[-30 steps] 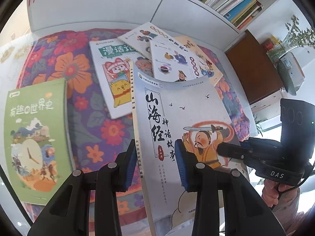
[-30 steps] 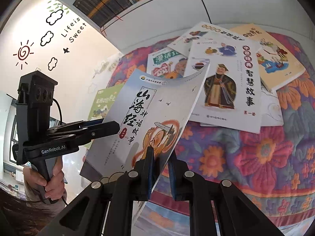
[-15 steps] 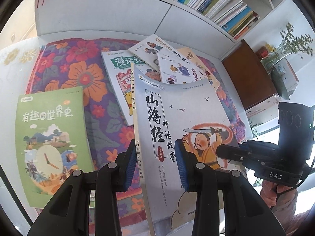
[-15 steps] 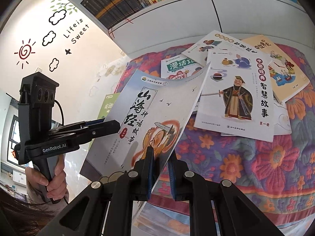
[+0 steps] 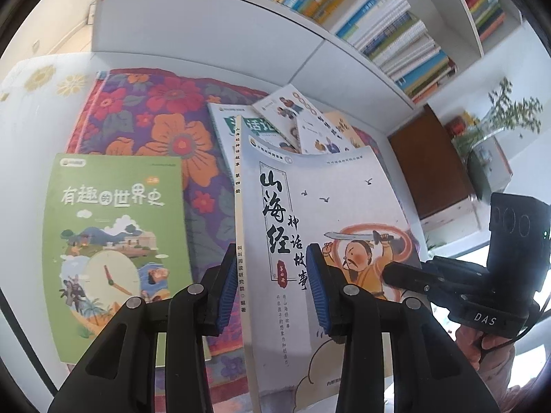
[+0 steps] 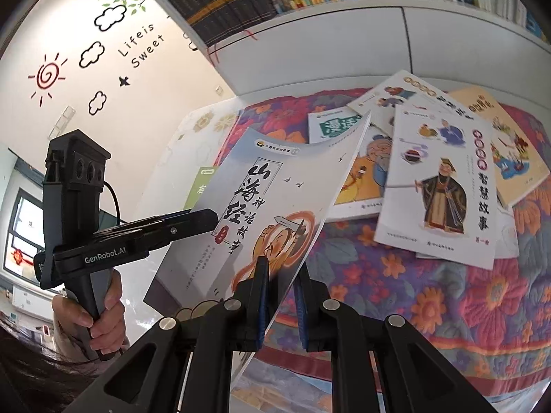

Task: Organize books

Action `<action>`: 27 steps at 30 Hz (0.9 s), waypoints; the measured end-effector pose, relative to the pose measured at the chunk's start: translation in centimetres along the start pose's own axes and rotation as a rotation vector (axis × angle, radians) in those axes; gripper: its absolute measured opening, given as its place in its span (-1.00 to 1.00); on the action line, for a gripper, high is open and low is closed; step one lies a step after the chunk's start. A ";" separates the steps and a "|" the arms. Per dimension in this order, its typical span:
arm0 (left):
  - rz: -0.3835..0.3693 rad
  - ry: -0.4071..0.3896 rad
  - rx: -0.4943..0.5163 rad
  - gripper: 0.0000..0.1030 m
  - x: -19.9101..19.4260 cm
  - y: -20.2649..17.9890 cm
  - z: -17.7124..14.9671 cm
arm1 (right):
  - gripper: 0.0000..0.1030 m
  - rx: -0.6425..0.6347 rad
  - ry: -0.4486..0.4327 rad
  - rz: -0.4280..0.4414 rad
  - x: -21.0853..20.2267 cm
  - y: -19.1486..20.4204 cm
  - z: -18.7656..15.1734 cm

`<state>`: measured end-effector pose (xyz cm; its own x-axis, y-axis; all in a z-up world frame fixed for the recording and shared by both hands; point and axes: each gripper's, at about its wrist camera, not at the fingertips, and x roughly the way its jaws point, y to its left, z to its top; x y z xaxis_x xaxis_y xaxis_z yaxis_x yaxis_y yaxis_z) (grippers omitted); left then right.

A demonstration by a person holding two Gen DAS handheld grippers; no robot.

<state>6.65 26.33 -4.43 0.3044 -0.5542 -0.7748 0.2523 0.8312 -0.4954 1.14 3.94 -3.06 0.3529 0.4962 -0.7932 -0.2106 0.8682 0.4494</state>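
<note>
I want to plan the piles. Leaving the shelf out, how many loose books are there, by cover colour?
Green book: 1
Pale grey book, held up off the cloth: 1
White books: 3
Cream-yellow book: 1
Total: 6

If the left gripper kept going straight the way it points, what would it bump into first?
The left gripper already holds the pale grey picture book. Straight ahead, probably the flowered purple quilt beside the green-and-white book, though depth is unclear.
</note>
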 end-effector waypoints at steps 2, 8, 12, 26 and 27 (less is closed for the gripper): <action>0.001 -0.010 -0.014 -0.32 -0.4 0.8 0.0 | -0.74 -0.017 0.005 0.003 0.3 1.0 0.4; 0.032 -0.033 -0.052 -0.32 -1.9 3.4 -0.2 | -0.74 -0.044 0.023 0.023 2.3 3.2 1.2; 0.052 -0.046 -0.072 -0.32 -2.8 5.3 -0.5 | -0.74 -0.060 0.037 0.039 3.9 4.6 1.6; 0.053 -0.090 -0.161 -0.32 -4.6 11.0 -1.3 | -0.73 -0.112 0.087 0.073 8.3 8.7 3.2; 0.059 -0.084 -0.168 -0.32 -4.4 11.5 -1.5 | -0.73 -0.114 0.089 0.076 8.5 8.8 3.3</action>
<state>6.88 38.44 -7.27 0.3911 -0.5000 -0.7727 0.0766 0.8544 -0.5140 5.30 15.83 -4.55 0.2511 0.5537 -0.7940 -0.3376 0.8188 0.4643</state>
